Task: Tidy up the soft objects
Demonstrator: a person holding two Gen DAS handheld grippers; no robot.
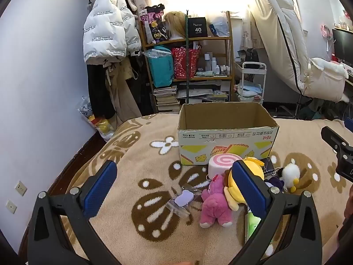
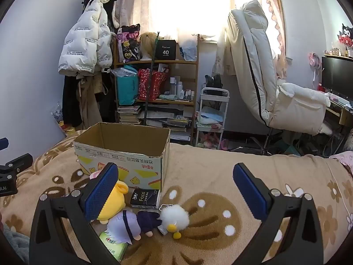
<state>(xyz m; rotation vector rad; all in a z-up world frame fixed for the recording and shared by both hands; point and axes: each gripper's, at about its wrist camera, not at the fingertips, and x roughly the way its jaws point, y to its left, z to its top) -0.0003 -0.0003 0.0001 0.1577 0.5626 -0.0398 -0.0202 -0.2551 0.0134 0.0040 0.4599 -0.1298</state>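
An open cardboard box [image 1: 227, 132] stands on the beige patterned blanket [image 1: 143, 154]; it also shows in the right wrist view [image 2: 123, 152]. In front of it lie soft toys: a pink bear [image 1: 215, 201], a yellow plush [image 1: 247, 176], a pink-swirl round cushion [image 1: 222, 164], a white fluffy duck [image 1: 291, 174], and a purple doll [image 2: 132, 223]. My left gripper [image 1: 174, 184] is open above the blanket, left of the pile. My right gripper [image 2: 175, 187] is open above the white duck [image 2: 175, 219], holding nothing.
A black tissue pack [image 2: 144, 198] and a green pack [image 2: 113, 246] lie by the toys. A clear packet with a purple item [image 1: 181, 201] lies on the blanket. A cluttered shelf [image 1: 187, 66], hanging jackets [image 1: 108, 28] and a white chair [image 2: 264, 84] stand beyond the bed.
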